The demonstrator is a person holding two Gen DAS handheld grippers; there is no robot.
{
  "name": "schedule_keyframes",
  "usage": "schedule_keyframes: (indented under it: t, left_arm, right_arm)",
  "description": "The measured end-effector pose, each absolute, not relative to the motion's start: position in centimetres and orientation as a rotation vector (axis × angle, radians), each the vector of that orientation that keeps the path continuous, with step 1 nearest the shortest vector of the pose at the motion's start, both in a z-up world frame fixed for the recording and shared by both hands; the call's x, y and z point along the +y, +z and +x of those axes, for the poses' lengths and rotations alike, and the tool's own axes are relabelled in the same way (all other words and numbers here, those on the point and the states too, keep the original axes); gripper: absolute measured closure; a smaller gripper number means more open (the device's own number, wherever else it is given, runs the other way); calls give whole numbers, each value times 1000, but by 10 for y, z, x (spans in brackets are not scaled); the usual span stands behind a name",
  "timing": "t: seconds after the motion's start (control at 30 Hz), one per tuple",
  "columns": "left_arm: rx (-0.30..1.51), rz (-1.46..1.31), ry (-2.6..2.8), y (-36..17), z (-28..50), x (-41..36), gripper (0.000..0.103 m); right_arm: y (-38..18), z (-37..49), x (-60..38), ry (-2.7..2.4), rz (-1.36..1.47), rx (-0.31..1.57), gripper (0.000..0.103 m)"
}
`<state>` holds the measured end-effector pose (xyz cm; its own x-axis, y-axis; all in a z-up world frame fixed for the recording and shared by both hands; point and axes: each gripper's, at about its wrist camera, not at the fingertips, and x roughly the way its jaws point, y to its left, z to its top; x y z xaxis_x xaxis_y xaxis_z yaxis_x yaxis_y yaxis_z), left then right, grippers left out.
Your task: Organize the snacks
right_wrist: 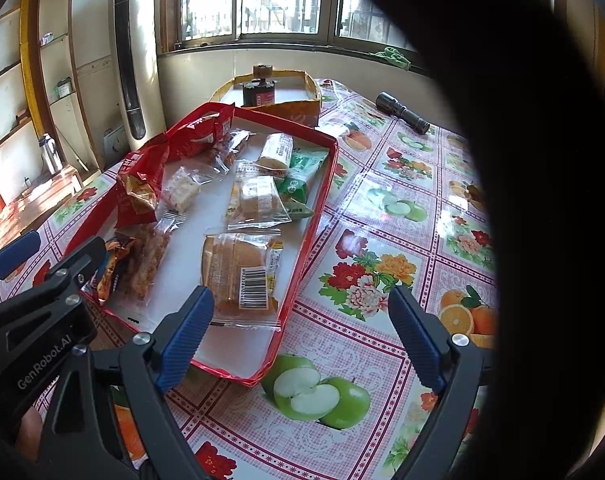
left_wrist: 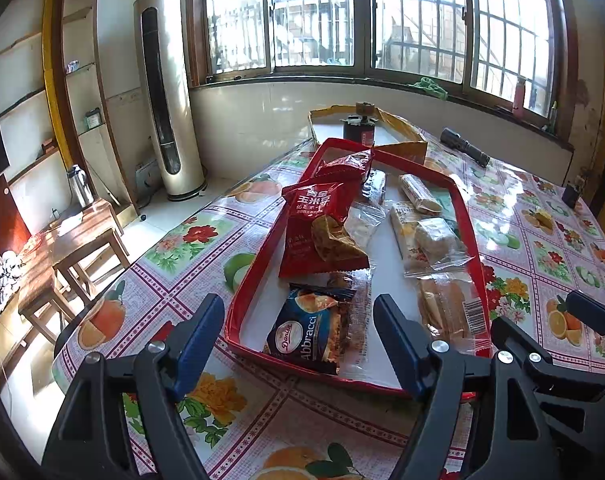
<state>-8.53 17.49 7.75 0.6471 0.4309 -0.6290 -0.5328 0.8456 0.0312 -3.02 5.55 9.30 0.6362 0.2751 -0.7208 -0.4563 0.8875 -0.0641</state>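
A red-rimmed tray (left_wrist: 472,248) lies on the table and holds several wrapped snacks. Among them are a blue Abbracci pack (left_wrist: 308,330), a red corn snack bag (left_wrist: 320,226) and a clear-wrapped bread with a barcode (left_wrist: 448,308). The tray (right_wrist: 322,184) and the bread (right_wrist: 238,270) also show in the right wrist view. My left gripper (left_wrist: 298,344) is open and empty, just above the tray's near end over the blue pack. My right gripper (right_wrist: 302,340) is open and empty at the tray's near right corner.
A yellow-rimmed tray (left_wrist: 402,126) with a dark jar (left_wrist: 358,128) stands behind the red one. A black flashlight (left_wrist: 464,147) lies at the far right. The floral tablecloth (right_wrist: 382,240) covers the table. A dark shape blocks the right side of the right wrist view.
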Motion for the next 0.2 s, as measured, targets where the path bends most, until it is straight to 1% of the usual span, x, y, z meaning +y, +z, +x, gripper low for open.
schedule_keyframes:
  t: [0.2]
  left_arm:
    - [705,-181,526,75,-82,177,25]
  right_arm:
    - [92,-29,54,416,-245,779,14]
